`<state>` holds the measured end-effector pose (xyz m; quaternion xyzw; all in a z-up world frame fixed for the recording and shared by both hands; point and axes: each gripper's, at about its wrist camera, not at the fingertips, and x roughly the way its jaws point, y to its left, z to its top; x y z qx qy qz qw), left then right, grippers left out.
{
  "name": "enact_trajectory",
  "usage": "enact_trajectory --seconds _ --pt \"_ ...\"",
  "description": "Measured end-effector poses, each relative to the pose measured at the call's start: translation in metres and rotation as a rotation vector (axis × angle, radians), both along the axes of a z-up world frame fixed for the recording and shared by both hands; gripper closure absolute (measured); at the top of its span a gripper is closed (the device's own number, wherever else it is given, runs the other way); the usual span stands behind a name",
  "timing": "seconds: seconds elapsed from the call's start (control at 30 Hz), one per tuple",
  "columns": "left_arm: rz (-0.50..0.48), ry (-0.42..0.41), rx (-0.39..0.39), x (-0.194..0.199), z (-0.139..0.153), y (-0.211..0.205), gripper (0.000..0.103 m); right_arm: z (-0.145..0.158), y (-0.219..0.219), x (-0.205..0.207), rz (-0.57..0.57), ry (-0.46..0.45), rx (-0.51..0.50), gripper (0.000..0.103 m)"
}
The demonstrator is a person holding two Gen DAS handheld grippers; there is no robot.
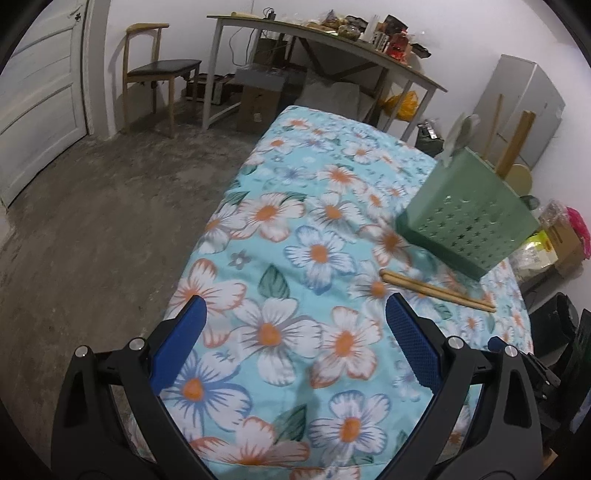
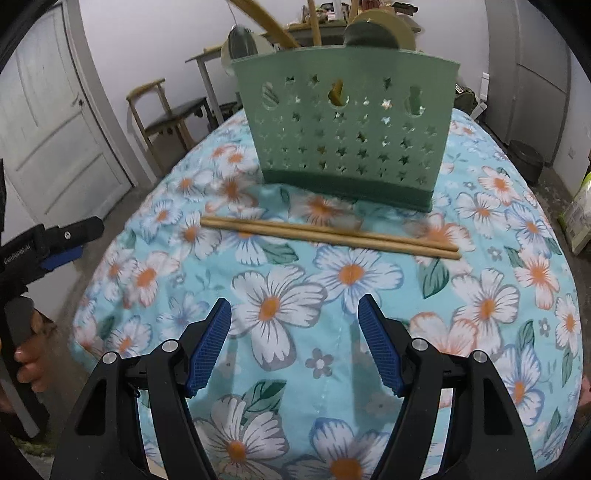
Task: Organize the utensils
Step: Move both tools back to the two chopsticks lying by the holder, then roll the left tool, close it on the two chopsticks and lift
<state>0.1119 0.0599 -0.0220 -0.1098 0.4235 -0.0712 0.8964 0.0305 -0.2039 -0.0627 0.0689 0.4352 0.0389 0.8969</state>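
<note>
A pair of wooden chopsticks (image 2: 328,236) lies side by side on the floral cloth (image 2: 273,369), just in front of the green perforated utensil holder (image 2: 347,136). The holder stands upright and has wooden handles and spoons sticking out of its top. My right gripper (image 2: 293,306) hovers open over the cloth on the near side of the chopsticks, with nothing between its blue pads. In the left wrist view the chopsticks (image 1: 436,290) lie to the right of my left gripper (image 1: 295,306), which is open and empty, and the holder (image 1: 469,218) stands beyond them.
The floral cloth (image 1: 295,229) covers a raised surface that drops to a concrete floor (image 1: 110,206) on the left. A wooden chair (image 1: 159,70) and a cluttered table (image 1: 332,33) stand by the far wall. A hand on the left gripper's handle (image 2: 22,332) shows at the right wrist view's left edge.
</note>
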Motion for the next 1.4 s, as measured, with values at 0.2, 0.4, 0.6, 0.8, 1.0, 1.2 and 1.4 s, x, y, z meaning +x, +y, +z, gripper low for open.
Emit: enact_trajectory --seconds 0.2,0.4,0.6,0.8,1.0,1.2,1.4 --pt "0.022 0.020 0.019 0.006 -0.009 0.001 0.009 -0.011 -0.003 0.002 -0.027 0.024 -0.051 0.029" --pt "0.007 0.002 0.025 0.010 -0.009 -0.005 0.009 -0.018 -0.011 0.000 -0.059 0.040 -0.067 0.027" --pt "-0.085 -0.064 -0.027 0.008 0.002 -0.021 0.009 -0.020 -0.019 -0.003 -0.060 0.030 -0.054 0.027" --pt "-0.213 -0.112 -0.128 0.007 0.007 -0.046 0.016 -0.018 -0.037 -0.002 -0.082 0.011 -0.019 0.027" --pt "-0.235 -0.048 -0.277 0.028 -0.006 -0.060 0.037 -0.021 -0.047 0.000 -0.100 0.008 0.013 0.027" --pt "-0.171 0.010 -0.329 0.058 -0.028 -0.062 0.065 -0.022 -0.045 0.003 -0.089 0.004 0.017 0.027" --pt "-0.149 0.078 -0.343 0.069 -0.053 -0.067 0.087 -0.024 -0.047 0.004 -0.084 0.003 0.033 0.027"
